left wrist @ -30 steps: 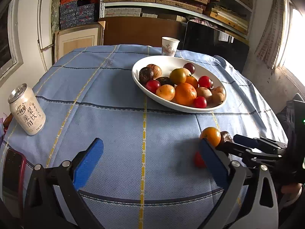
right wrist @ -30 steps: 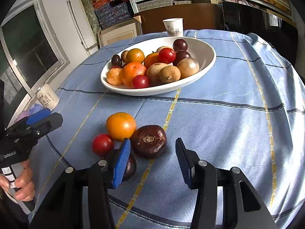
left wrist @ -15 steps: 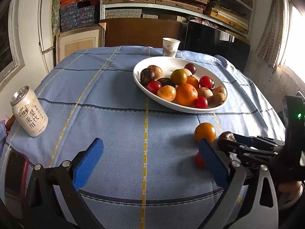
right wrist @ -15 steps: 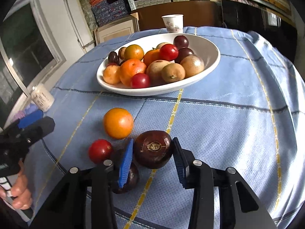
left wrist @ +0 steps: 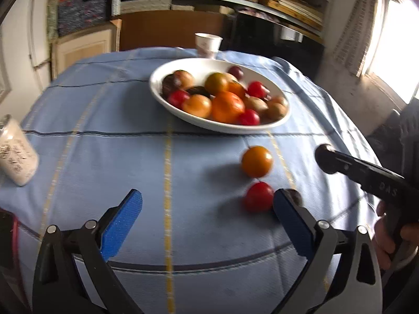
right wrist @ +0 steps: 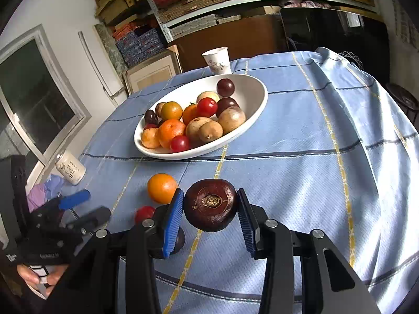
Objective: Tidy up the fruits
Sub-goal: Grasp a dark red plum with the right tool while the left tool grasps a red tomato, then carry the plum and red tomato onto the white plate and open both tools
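Note:
My right gripper (right wrist: 208,209) is shut on a dark purple-brown round fruit (right wrist: 210,205) and holds it just above the blue cloth. Under it on the cloth lie an orange (right wrist: 161,188), a red tomato (right wrist: 144,213) and another dark fruit (right wrist: 179,238), half hidden by the left finger. The white bowl (right wrist: 251,115) beyond holds several fruits. My left gripper (left wrist: 207,209) is open and low over the cloth, the red tomato (left wrist: 258,196) just inside its right finger and the orange (left wrist: 257,161) ahead. The right gripper (left wrist: 330,161) reaches in from the right.
A white drink can (left wrist: 15,157) stands at the table's left edge and a paper cup (left wrist: 208,44) behind the bowl (left wrist: 157,89). A red-edged flat object (left wrist: 7,235) lies at the near left corner. Shelves and boxes fill the back wall.
The right gripper's jaws closed on the dark fruit and raised it off the cloth. The left gripper stayed open and tilted only slightly.

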A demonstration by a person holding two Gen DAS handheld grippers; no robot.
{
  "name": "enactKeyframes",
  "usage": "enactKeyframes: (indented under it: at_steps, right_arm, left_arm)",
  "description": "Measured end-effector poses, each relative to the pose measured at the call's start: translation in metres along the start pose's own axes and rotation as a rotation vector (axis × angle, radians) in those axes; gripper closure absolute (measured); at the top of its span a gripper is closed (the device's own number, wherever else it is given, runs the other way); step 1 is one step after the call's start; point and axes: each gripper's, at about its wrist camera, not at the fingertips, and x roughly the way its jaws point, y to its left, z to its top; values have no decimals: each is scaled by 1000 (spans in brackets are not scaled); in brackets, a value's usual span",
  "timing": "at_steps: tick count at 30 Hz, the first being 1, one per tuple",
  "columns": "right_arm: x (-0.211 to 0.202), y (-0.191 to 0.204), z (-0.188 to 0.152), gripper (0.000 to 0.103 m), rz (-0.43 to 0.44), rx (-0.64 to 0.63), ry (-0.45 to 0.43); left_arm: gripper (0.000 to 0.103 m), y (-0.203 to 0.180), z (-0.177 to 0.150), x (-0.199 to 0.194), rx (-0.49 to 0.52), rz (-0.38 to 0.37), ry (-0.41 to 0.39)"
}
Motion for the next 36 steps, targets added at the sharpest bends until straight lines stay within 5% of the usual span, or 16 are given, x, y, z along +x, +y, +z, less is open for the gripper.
enactKeyframes:
  at_steps: [3, 10, 19, 33, 36]
  right_arm:
    - [-2, -1, 0, 61, 1, 7, -6]
    - [-6, 2, -1, 61, -7, -6, -21]
    - [-12, 0, 0, 61, -6, 8, -32]
    - [-9, -1, 0, 61, -9, 18, -16]
    - [-8, -1, -1, 61, -12, 16, -14]
  left_arm:
    - [8, -6, -3, 3, 13, -35, 10]
    - [42, -23, -9, 11, 64, -99, 40]
    - [59, -31, -3, 22, 16, -113, 40]
    - [63, -44, 8, 55, -38, -105, 128]
    - [73, -48, 8, 54, -19, -113, 124]
